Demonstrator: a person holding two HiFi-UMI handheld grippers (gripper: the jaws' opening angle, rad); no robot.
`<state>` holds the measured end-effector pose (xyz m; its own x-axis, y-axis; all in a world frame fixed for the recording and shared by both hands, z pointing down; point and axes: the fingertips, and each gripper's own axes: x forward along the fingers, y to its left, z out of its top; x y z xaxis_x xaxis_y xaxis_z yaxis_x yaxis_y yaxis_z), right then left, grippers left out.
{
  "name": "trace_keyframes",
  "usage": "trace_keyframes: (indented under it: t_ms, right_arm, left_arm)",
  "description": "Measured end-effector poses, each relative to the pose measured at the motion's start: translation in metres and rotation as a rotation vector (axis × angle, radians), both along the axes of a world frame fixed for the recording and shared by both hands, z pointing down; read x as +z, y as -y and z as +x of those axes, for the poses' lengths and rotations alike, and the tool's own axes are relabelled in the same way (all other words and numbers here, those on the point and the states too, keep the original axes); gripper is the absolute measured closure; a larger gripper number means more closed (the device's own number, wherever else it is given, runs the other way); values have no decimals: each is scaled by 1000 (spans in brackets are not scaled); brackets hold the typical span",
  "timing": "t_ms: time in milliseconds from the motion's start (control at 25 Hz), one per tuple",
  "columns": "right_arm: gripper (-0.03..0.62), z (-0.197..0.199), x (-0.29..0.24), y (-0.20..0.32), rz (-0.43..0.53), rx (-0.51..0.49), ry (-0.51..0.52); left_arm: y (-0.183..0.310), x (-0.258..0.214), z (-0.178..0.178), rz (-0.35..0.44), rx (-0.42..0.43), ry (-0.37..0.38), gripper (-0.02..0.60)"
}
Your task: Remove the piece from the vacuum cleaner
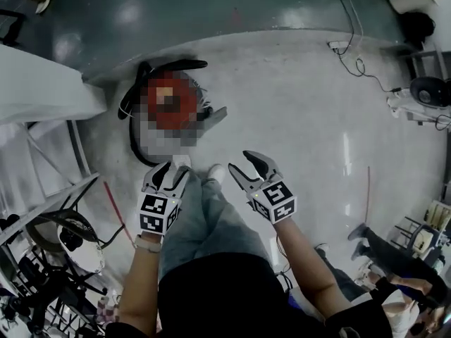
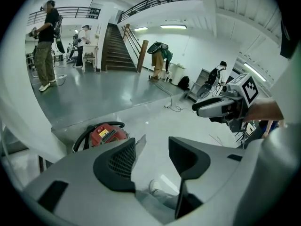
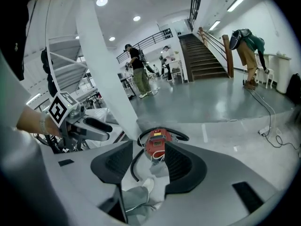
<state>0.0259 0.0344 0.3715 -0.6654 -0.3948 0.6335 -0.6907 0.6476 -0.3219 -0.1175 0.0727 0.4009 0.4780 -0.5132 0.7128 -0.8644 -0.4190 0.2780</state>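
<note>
The left gripper (image 1: 171, 166) and right gripper (image 1: 239, 160) gaped empty, short of the untouched red, black-hosed canister vacuum cleaner (image 3: 157, 144).

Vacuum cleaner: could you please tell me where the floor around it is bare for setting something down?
Free: in the head view, the floor right of the vacuum cleaner, up to the cables. Crowded: its left, with hose and rack.

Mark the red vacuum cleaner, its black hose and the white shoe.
vacuum cleaner (image 3: 157, 142): right gripper view, on its red top.
black hose (image 3: 132, 168): right gripper view, on the curve left of the body.
white shoe (image 3: 148, 184): right gripper view, on the toe.
</note>
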Motion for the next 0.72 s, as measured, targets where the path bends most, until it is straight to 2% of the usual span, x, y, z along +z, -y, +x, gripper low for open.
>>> trace_keyframes:
  t_ms: [720]
  right_arm:
    - [368,-37,151,55,-80,-162,-168]
  left_arm:
    - [26,160,4,-142,72,-48,362]
